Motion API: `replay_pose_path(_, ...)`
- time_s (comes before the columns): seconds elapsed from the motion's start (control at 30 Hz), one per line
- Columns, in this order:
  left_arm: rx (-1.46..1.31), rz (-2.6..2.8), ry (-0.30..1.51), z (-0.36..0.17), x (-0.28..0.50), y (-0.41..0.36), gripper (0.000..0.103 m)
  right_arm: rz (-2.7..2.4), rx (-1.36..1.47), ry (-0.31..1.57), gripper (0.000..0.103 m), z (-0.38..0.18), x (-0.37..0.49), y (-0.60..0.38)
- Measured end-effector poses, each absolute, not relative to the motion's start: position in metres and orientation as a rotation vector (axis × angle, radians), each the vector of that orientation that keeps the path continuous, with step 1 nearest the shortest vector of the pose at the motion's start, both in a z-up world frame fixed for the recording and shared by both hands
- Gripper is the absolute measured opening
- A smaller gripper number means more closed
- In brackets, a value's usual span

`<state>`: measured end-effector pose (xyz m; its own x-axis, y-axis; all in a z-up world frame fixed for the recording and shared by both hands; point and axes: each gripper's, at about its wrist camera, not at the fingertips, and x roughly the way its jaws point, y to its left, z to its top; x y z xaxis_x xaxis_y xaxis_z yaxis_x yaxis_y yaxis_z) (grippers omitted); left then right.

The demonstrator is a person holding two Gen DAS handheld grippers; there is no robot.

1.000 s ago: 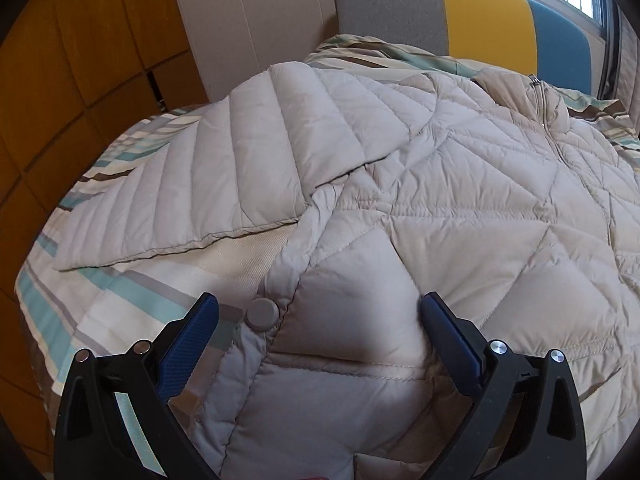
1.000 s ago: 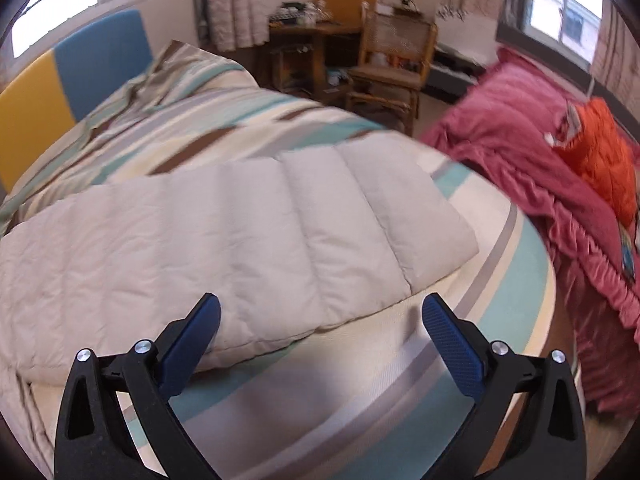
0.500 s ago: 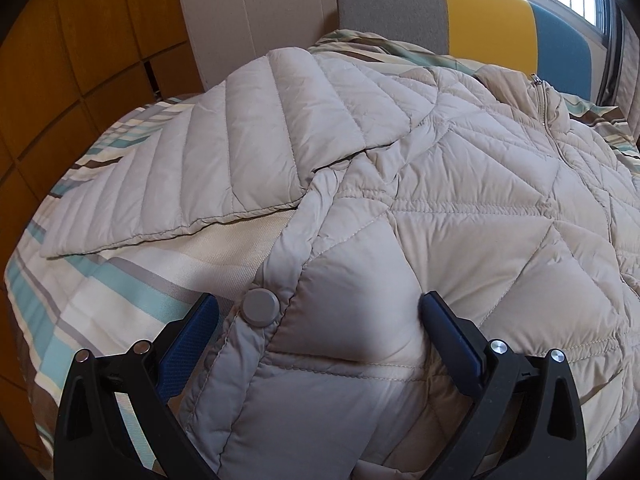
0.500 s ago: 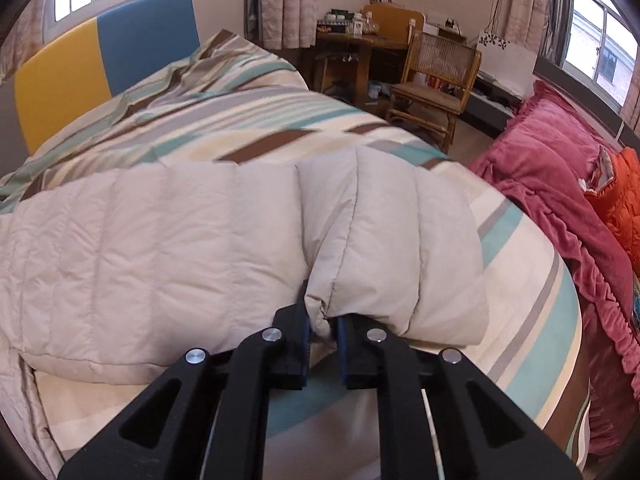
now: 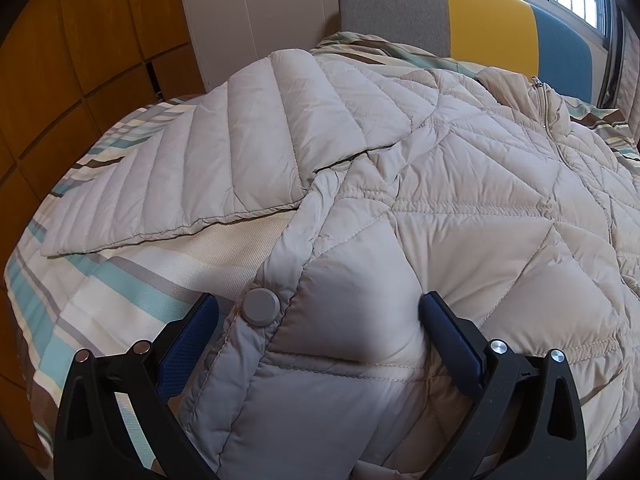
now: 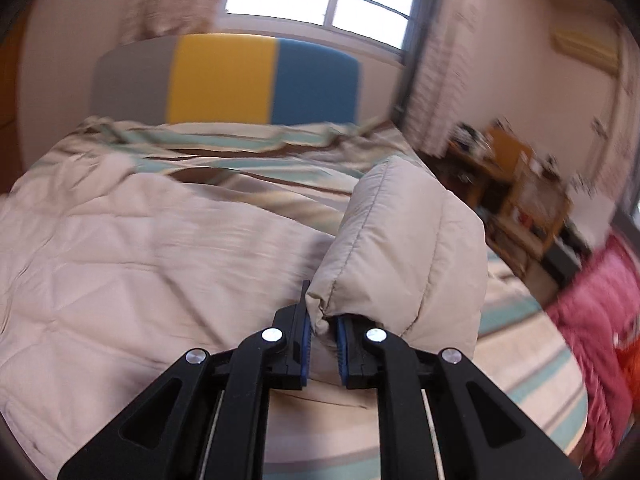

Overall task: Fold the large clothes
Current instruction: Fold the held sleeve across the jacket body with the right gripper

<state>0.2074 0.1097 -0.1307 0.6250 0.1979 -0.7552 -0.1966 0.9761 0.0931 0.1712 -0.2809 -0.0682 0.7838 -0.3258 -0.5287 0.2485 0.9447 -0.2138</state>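
A: Where did we find the beige down jacket [image 5: 460,208]?

B: Spread across the striped bedspread [image 5: 92,292], collar toward the headboard [image 6: 224,80].

A: And our grippers?

B: Our right gripper [image 6: 323,334] was clenched on the jacket's sleeve cuff [image 6: 400,252], lifted above the jacket. Our left gripper [image 5: 320,316] hung released, straddling the snap button [image 5: 261,306] at the jacket's side.

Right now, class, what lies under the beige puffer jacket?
Under the jacket lies the striped bedcover, visible beside the flat sleeve. The bedcover beneath the jacket's body is hidden.
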Motion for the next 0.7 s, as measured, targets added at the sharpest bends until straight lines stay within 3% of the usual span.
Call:
replay_pose_path(0.2, -0.005, 0.226, 0.863, -0.131, 0.208, 0.110, 0.100, -0.148, -0.459, 0.544, 0.010, -0.080, 0.189, -0.199)
replay_pose_path(0.6, -0.005, 0.228, 0.860, -0.131, 0.207, 0.110, 0.100, 0.154, -0.582, 0.565, 0.012, -0.115, 0.221, -0.090)
replay_pose_path(0.67, -0.009, 0.226, 0.860, -0.132, 0.206, 0.111, 0.100, 0.285, -0.636, 0.608, 0.030, -0.125, 0.221, -0.071)
replay_pose_path(0.7, -0.010, 0.226, 0.860, -0.132, 0.206, 0.111, 0.100, 0.301, -0.684, 0.600, 0.045, -0.133, 0.216, -0.064)
